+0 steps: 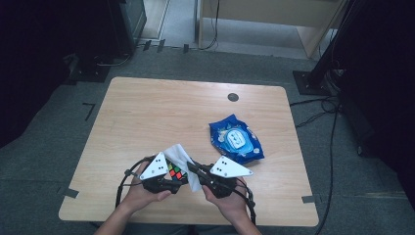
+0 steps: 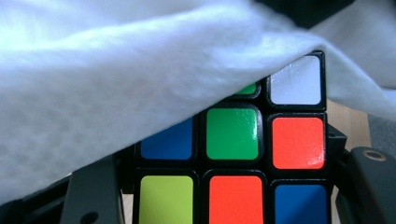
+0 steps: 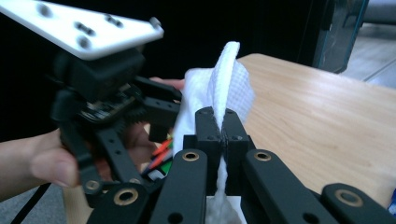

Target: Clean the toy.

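pale wooden counter [image 1: 147, 112] on grey carpet; toward its near edge, left of the blue wipes pack [image 1: 236, 139], the left gripper [image 1: 169, 178] is clamped on a colourful puzzle cube [image 2: 233, 154]. right gripper [image 3: 222, 130] is pinched tight on a white wipe [image 3: 224, 79] draped over the cube.

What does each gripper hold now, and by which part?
The left gripper holds the puzzle cube by two opposite sides. The right gripper pinches a fold of the white wipe between its fingers.
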